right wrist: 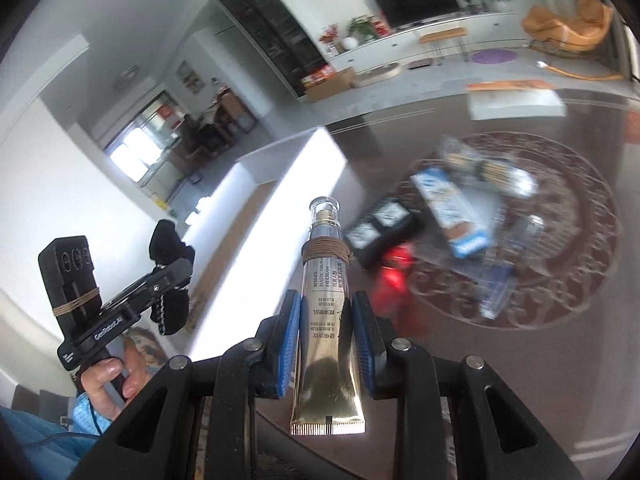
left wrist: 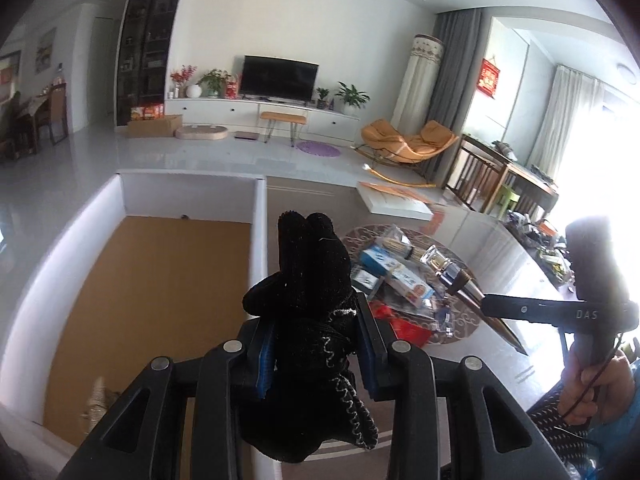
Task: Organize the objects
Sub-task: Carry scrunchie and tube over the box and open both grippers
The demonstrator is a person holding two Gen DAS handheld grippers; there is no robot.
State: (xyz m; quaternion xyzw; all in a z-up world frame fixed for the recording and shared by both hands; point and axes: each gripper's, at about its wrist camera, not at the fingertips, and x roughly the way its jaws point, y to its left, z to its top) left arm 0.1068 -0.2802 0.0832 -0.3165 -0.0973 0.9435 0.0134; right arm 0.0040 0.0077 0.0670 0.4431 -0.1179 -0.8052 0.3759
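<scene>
Box: nearly bare | left tongs grip black glove | right tongs grip cream tube

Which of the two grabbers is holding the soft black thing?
The left gripper, clamped on the black knitted glove. The right gripper holds a gold eye-cream tube instead.

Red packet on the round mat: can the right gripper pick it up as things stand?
Probably not yet. The right gripper is shut on the gold eye cream tube, so its jaws are occupied. The red packet lies uncovered on the round mat, otherwise open from above.
</scene>
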